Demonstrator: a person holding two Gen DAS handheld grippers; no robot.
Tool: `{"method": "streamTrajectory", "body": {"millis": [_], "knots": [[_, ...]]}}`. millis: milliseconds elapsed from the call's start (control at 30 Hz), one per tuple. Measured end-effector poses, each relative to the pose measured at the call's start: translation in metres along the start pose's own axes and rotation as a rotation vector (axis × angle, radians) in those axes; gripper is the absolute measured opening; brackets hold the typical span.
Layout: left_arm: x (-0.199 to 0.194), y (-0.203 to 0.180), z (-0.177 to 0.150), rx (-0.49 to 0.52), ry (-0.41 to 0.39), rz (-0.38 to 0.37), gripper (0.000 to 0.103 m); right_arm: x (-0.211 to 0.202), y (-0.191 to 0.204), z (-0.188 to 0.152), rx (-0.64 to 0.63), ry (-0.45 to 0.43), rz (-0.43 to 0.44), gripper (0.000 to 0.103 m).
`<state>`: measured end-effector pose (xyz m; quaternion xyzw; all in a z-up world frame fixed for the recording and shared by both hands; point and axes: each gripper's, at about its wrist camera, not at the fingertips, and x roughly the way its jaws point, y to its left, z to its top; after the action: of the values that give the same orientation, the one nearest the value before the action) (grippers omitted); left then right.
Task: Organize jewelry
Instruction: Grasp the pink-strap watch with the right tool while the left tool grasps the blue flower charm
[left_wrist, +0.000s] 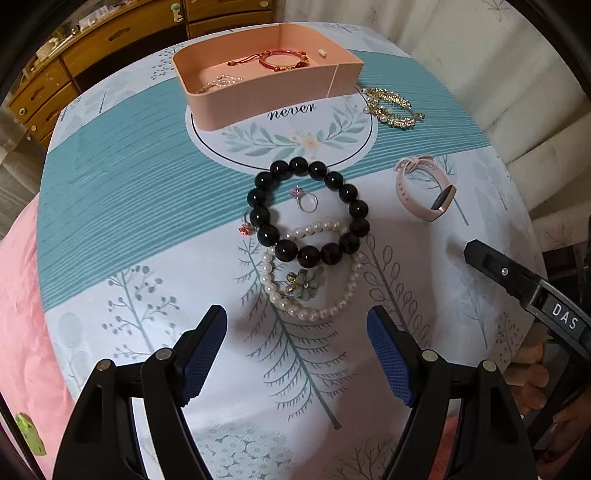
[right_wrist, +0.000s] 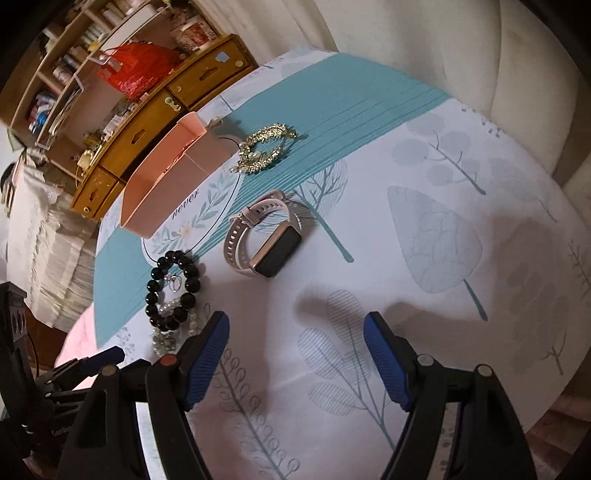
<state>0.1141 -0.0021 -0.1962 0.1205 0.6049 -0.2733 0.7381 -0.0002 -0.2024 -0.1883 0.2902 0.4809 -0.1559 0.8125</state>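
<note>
A pink box (left_wrist: 221, 99) at the far side of the table holds a red cord bracelet (left_wrist: 280, 61) and a pearl piece (left_wrist: 221, 81). On the cloth lie a black bead bracelet (left_wrist: 310, 212), a pearl bracelet (left_wrist: 314, 310) with a flower charm (left_wrist: 304, 283), a silver ring (left_wrist: 307, 201), a small red charm (left_wrist: 245, 229), a pink watch (left_wrist: 424, 192) and a gold leaf bracelet (left_wrist: 391, 107). My left gripper (left_wrist: 297, 347) is open just in front of the pearl bracelet. My right gripper (right_wrist: 295, 350) is open and empty in front of the watch (right_wrist: 264, 236).
The round table (left_wrist: 110, 221) has a teal and white printed cloth. A wooden drawer cabinet (left_wrist: 92, 48) stands behind it and a cream sofa (right_wrist: 443, 55) to the right. A pink blanket (left_wrist: 18, 295) lies at the left.
</note>
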Motion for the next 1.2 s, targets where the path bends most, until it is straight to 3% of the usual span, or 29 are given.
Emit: {"method": "streamTrajectory", "body": {"millis": [200, 267, 433, 567, 733, 833, 1000, 1200], "knots": [[0.008, 0.001, -0.011, -0.025, -0.075, 0.024, 0.076, 0.002, 0.008, 0.003, -0.083, -0.055, -0.031, 0.075], [0.008, 0.002, -0.012, -0.026, -0.097, 0.01, 0.072, 0.005, 0.012, 0.007, -0.103, -0.071, -0.037, 0.075], [0.015, -0.004, -0.008, 0.009, -0.102, 0.034, 0.037, 0.016, 0.015, 0.016, -0.097, -0.079, -0.04, 0.062], [0.019, -0.009, -0.009, 0.021, -0.113, 0.037, 0.036, 0.022, 0.017, 0.024, -0.093, -0.081, -0.036, 0.054], [0.023, -0.012, -0.012, 0.06, -0.117, 0.076, 0.025, 0.027, 0.018, 0.03, -0.114, -0.07, -0.035, 0.045], [0.023, -0.013, -0.013, 0.083, -0.128, 0.105, 0.023, 0.028, 0.019, 0.03, -0.124, -0.063, -0.01, 0.036], [0.021, -0.017, -0.013, 0.112, -0.15, 0.134, 0.023, 0.029, 0.03, 0.031, -0.194, -0.061, 0.005, 0.013], [0.02, -0.02, -0.011, 0.136, -0.168, 0.139, 0.017, 0.03, 0.03, 0.032, -0.21, -0.045, 0.018, 0.009]]}}
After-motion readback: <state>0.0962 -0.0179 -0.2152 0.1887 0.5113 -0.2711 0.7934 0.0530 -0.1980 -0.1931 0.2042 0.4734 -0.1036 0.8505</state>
